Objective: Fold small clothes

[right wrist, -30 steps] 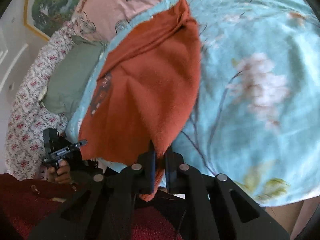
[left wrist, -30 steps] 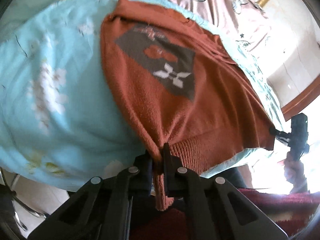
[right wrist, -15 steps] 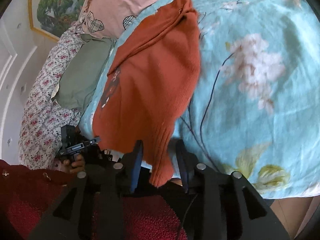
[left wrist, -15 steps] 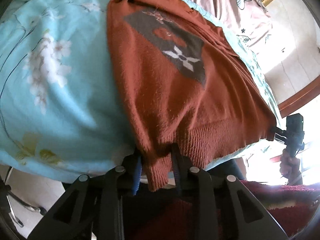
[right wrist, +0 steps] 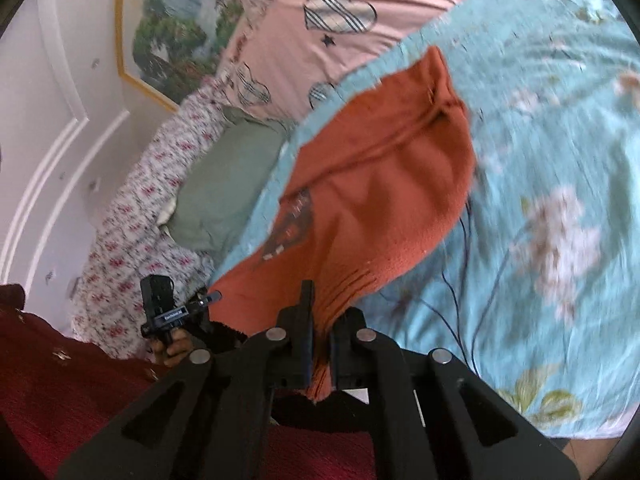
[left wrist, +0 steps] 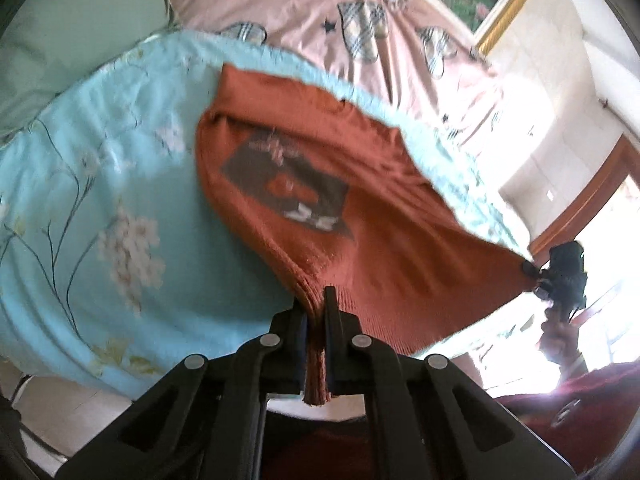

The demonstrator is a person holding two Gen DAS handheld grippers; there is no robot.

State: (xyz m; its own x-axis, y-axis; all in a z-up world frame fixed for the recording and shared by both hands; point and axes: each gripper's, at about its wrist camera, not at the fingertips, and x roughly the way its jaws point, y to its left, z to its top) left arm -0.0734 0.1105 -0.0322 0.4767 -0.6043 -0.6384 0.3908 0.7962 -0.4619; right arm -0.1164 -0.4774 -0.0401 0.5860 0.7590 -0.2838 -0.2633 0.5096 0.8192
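Observation:
A small rust-orange knitted sweater [left wrist: 360, 208] with a dark square motif lies on a light blue floral bedspread [left wrist: 100, 220]. My left gripper [left wrist: 316, 320] is shut on one corner of its ribbed hem. My right gripper [right wrist: 320, 332] is shut on the other hem corner; it also shows at the right edge of the left wrist view [left wrist: 560, 276]. The hem is stretched and lifted between the two grippers, while the collar end of the sweater [right wrist: 400, 160] rests on the bed. The left gripper also shows in the right wrist view [right wrist: 172, 312].
A pink quilt with checked hearts [left wrist: 360, 20] and a green pillow [right wrist: 228, 184] lie at the far side of the bed. A floral sheet [right wrist: 132, 232] hangs at the bed's side. A framed picture [right wrist: 180, 20] hangs on the wall.
Half a second ago both grippers were open around the hem corners. Now both are shut on them, and the hem is pulled taut and raised off the bed edge.

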